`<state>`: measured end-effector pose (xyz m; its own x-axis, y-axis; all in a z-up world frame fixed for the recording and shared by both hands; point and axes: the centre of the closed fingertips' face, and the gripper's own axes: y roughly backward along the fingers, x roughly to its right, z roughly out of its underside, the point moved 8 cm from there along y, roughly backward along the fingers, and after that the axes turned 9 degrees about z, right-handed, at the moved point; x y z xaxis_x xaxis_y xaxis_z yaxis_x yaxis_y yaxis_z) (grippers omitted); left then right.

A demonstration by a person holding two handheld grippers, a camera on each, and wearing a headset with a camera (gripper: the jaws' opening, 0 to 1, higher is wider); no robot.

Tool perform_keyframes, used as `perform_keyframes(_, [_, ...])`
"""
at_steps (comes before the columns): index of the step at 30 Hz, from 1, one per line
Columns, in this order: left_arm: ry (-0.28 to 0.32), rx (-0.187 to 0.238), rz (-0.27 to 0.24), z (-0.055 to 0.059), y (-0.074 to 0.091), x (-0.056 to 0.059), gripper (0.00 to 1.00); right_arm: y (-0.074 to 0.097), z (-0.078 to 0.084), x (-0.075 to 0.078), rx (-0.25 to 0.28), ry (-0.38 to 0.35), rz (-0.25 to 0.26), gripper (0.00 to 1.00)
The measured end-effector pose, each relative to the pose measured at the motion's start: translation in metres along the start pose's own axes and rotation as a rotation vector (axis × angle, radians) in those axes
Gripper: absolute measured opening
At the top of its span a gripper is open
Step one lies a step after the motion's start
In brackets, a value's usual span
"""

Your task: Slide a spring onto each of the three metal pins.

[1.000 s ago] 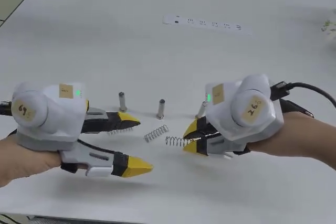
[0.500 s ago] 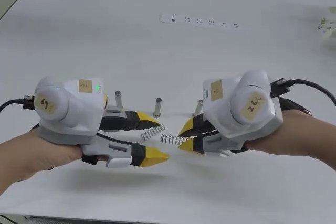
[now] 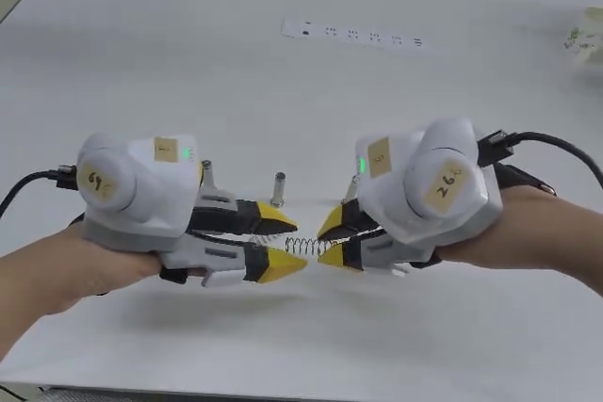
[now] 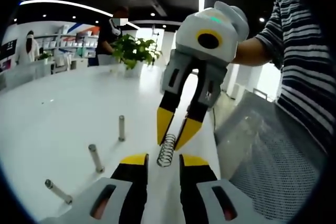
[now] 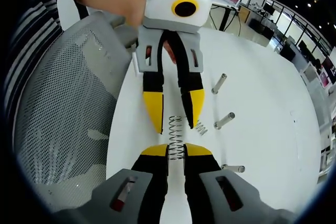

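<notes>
My right gripper (image 3: 322, 247) is shut on one end of a thin wire spring (image 3: 305, 247) and holds it level above the white table (image 3: 283, 91). Facing it tip to tip, my left gripper (image 3: 297, 245) is open, its yellow fingertips either side of the spring's free end. The left gripper view shows the spring (image 4: 167, 150) between my own jaws. Two steel pins (image 3: 278, 188) (image 3: 206, 174) stand behind the grippers; all three pins (image 4: 122, 128) (image 4: 95, 157) (image 4: 58, 191) appear in the left gripper view. A second spring (image 5: 200, 127) lies on the table near a pin (image 5: 224, 120).
A white power strip (image 3: 353, 35) lies at the far side of the table. A grey mesh chair (image 5: 63, 87) stands at the table's near edge. A cable (image 3: 556, 152) trails from my right gripper. A potted plant (image 4: 135, 50) and a person (image 4: 111, 30) are beyond the table's far end.
My left gripper has moved right toward the right gripper, and its open jaws now straddle the spring's free end. The right gripper has kept hold of the spring.
</notes>
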<state>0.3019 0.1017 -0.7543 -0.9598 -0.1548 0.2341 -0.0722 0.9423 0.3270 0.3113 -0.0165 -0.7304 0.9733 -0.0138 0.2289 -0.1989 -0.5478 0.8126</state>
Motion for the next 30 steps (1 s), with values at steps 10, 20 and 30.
perform_keyframes(10, [-0.009,0.008,0.011,-0.0017,-0.0036,0.0011,0.09,0.0021,0.0008,0.0013,0.01,-0.015,0.003,0.08])
perform_keyframes(20, [-0.022,0.0,0.02,-0.0027,-0.0038,0.0008,0.04,0.0012,0.0017,-0.0002,0.01,-0.015,-0.004,0.08])
perform_keyframes(30, [-0.017,-0.007,0.056,-0.0008,-0.005,0.0001,0.02,0.0008,0.0031,-0.0024,0.018,-0.03,-0.014,0.08])
